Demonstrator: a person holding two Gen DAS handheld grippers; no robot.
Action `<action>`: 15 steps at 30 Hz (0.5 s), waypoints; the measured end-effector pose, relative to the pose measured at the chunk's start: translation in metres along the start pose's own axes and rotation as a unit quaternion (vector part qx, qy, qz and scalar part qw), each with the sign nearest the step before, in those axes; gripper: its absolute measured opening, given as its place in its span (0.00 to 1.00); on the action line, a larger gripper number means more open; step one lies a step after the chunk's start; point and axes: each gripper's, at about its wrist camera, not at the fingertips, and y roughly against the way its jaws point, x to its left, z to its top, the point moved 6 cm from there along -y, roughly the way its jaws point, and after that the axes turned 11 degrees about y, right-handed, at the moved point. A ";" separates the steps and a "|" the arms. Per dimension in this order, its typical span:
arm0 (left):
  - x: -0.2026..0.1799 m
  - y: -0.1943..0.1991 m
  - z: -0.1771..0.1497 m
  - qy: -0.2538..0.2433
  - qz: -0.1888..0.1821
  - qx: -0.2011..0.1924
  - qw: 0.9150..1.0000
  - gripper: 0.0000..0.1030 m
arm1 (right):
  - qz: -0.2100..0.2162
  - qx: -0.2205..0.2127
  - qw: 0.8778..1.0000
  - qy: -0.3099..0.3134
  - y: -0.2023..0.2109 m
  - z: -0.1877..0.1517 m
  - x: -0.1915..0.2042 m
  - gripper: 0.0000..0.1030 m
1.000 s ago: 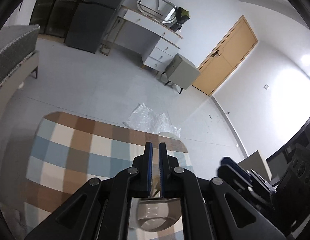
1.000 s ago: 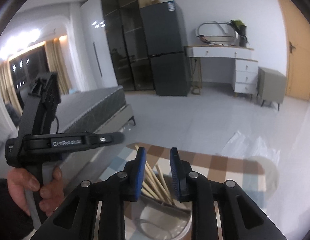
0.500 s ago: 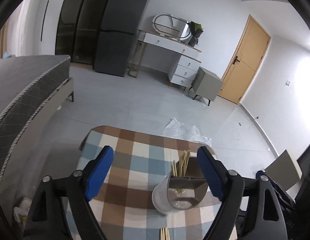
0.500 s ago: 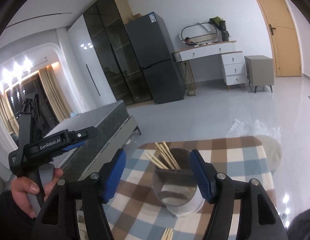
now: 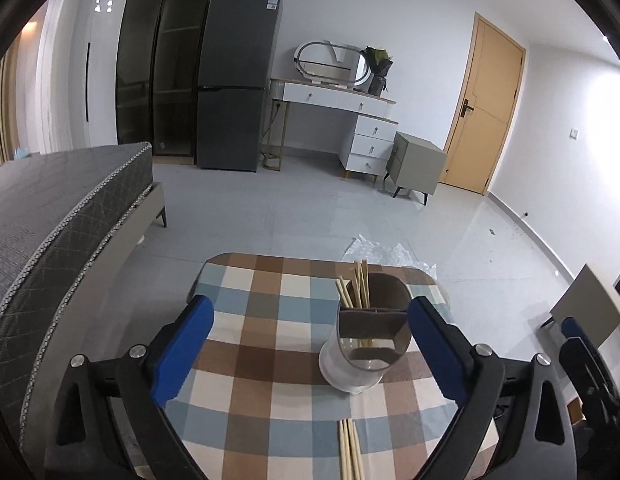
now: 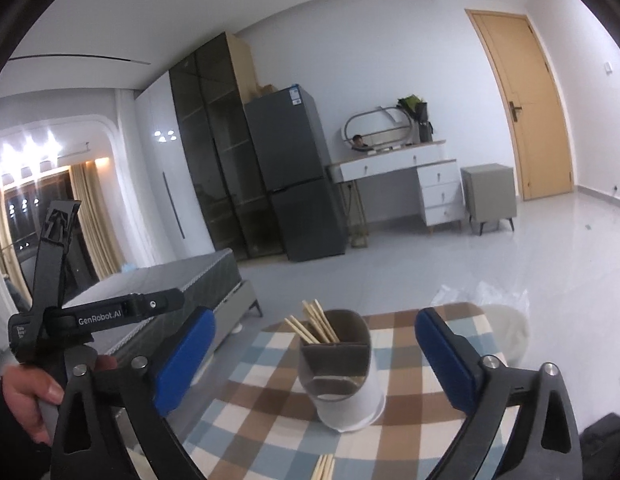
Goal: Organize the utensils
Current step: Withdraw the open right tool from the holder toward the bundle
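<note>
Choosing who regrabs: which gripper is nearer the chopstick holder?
Right, narrowly. Both jaws have just been opening, gripping nothing. The right gripper has the chopstick holder centred ahead of its fingers; the left gripper has it offset toward one finger.

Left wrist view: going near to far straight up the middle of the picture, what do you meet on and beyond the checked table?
loose chopsticks at the near table edge → utensil holder with chopsticks standing in its far compartment → crumpled clear plastic on the floor → white dressing table at the far wall.

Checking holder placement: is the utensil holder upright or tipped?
Upright: the utensil holder stands on its base on the checked tablecloth, chopsticks pointing up.
</note>
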 end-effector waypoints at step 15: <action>0.006 0.012 -0.037 -0.003 0.012 0.006 1.000 0.93 | 0.015 0.070 0.997 -0.006 0.000 -0.054 0.019 1.00</action>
